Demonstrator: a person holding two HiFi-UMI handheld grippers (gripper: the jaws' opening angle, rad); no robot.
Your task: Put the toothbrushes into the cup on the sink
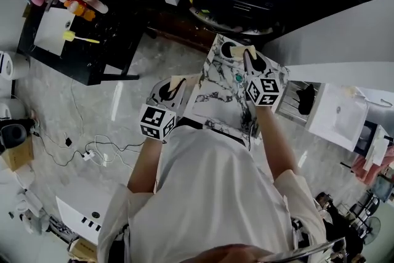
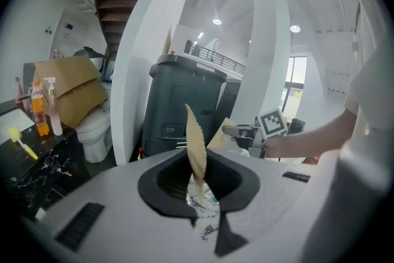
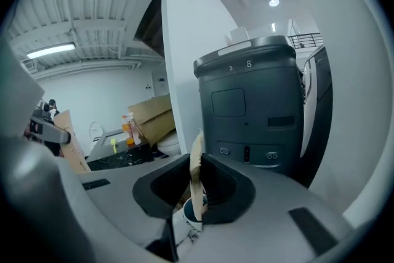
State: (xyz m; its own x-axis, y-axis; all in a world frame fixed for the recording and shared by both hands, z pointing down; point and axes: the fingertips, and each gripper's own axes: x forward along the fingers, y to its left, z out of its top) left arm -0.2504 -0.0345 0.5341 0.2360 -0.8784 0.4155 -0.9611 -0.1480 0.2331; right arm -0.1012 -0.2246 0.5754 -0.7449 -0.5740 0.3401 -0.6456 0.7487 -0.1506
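The left gripper [image 1: 172,89] and right gripper [image 1: 248,57] each clamp a top corner of the floppy marbled bag [image 1: 218,95], centre frame; the yellow toothbrush [image 1: 80,38] lies upper left on the black sink counter [image 1: 77,63]; it looks light, stiff and slim, probably best pinched mid-handle.

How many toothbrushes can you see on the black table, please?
1: the yellow toothbrush lies on the black table beside the white sink; others may be hidden.
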